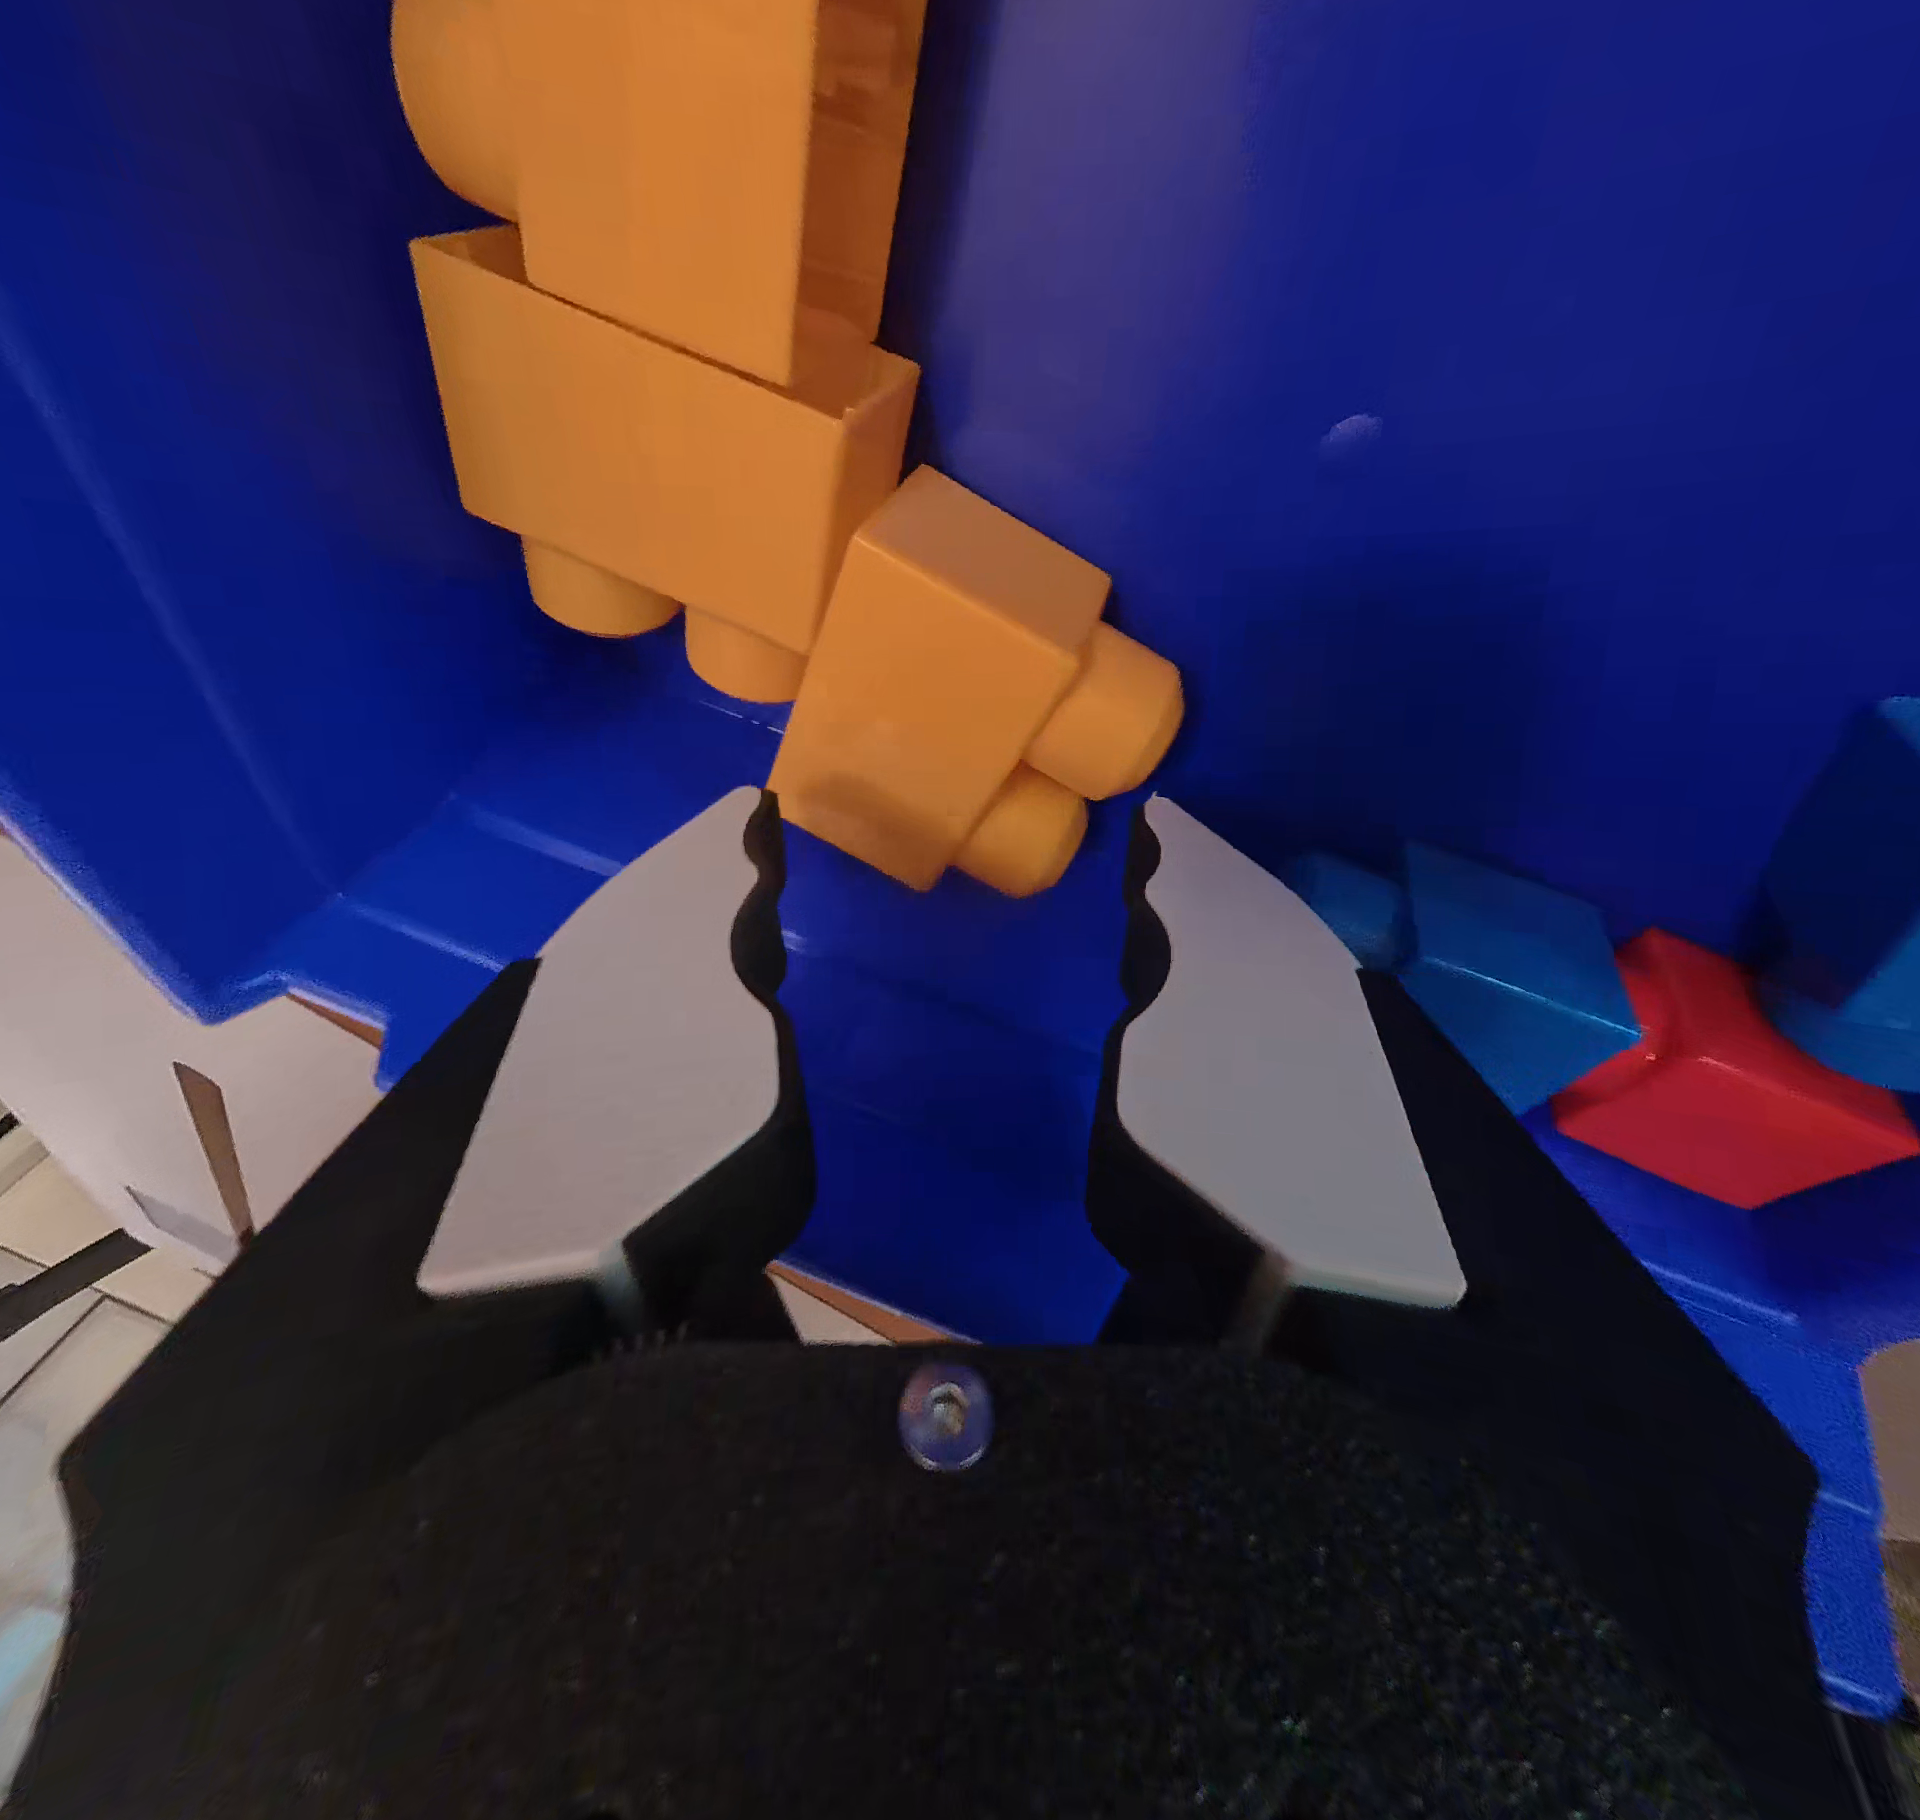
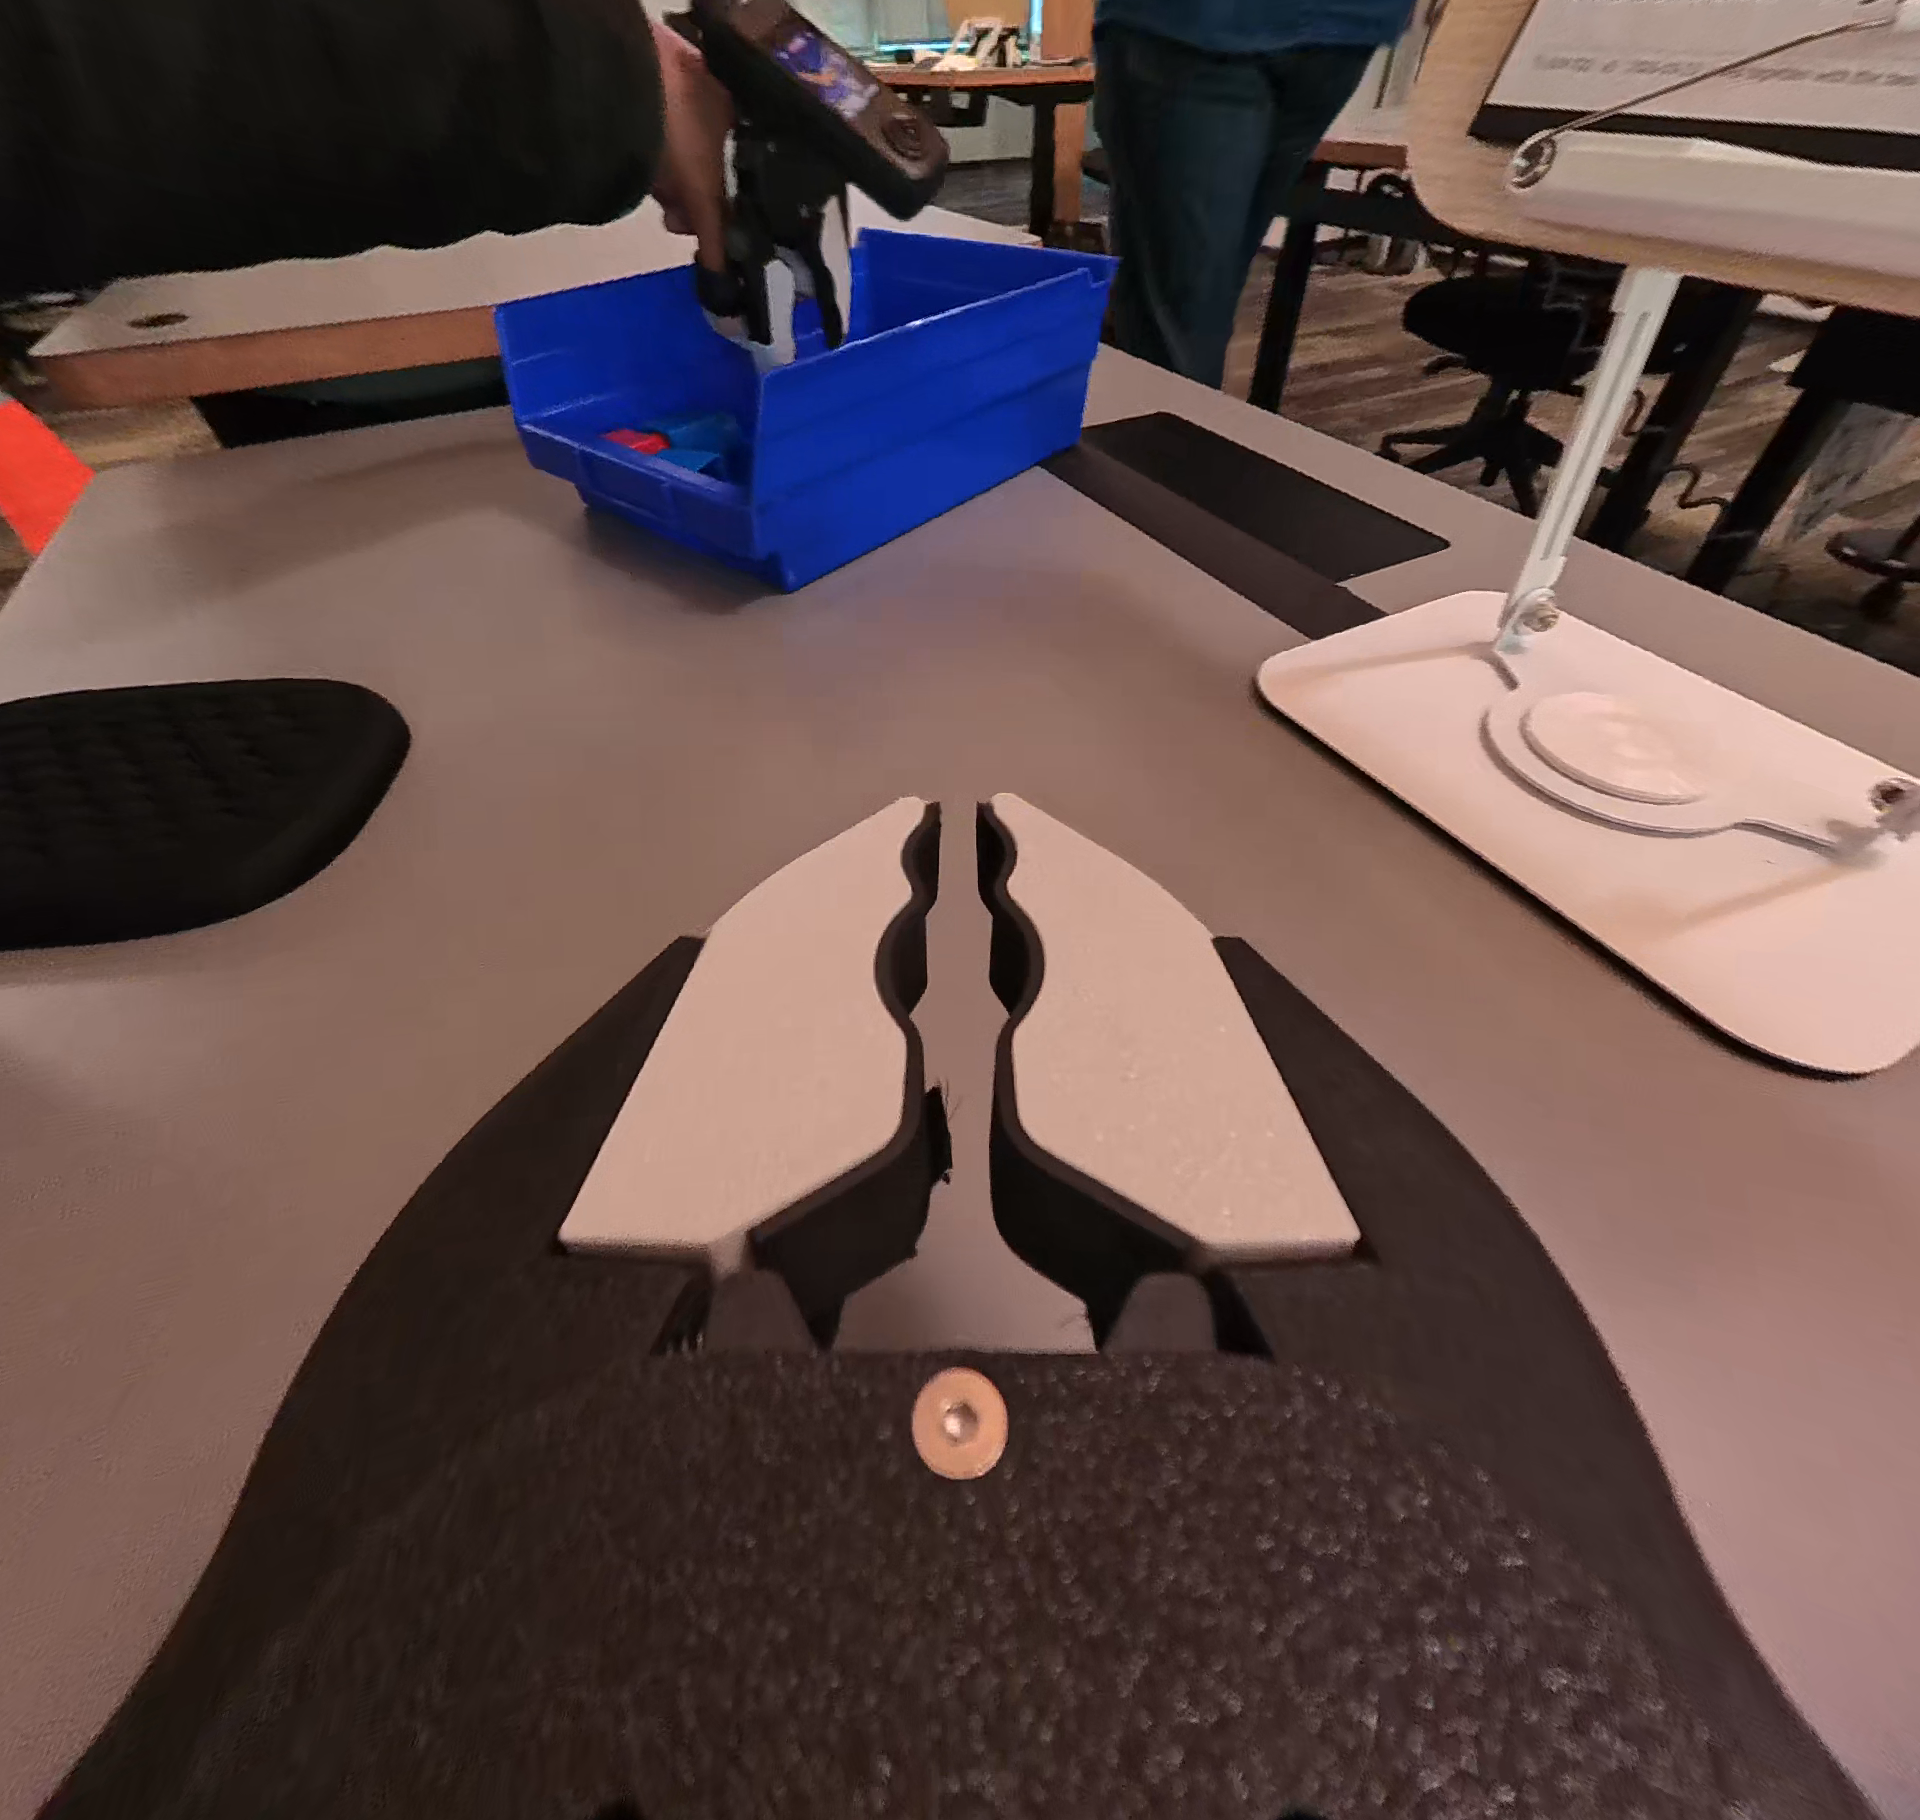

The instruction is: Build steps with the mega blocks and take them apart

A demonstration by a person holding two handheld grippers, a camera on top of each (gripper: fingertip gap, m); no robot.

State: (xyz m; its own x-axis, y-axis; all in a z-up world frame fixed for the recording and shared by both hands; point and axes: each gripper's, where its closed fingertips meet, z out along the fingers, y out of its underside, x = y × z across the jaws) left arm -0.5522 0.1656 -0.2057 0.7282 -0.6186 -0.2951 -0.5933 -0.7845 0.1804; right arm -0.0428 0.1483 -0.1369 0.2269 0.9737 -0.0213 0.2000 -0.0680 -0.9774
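The grey table (image 2: 644, 731) stretches out ahead of me, and toward its far left stands the blue bin (image 2: 914, 420), open-fronted, with my left arm (image 2: 312, 97) in a dark sleeve reaching across from the left and angling down into it. My left gripper (image 1: 951, 804) points steeply down inside the bin, its jaws spread wide with nothing between them; its fingertips (image 1: 727, 835) hover just short of the small orange block (image 1: 935, 700), which lies tipped on its side with two studs aimed toward the right. Just beyond it a wider orange block (image 1: 644, 461) lies with its studs toward me, and a tall orange block (image 1: 686, 108) leans against the bin's back wall, touching the wider one. Off to the right in the bin sit blue blocks (image 1: 1507, 960) and a red block (image 1: 1725, 1095), bunched together. My right gripper (image 2: 958, 809) is held low and level over the bare table, well apart from the bin, its jaws drawn to a narrow slit and holding nothing. To my right stands a white stand (image 2: 1621, 814) carrying a sheet, and on my left a black mesh pad (image 2: 177, 794) lies.
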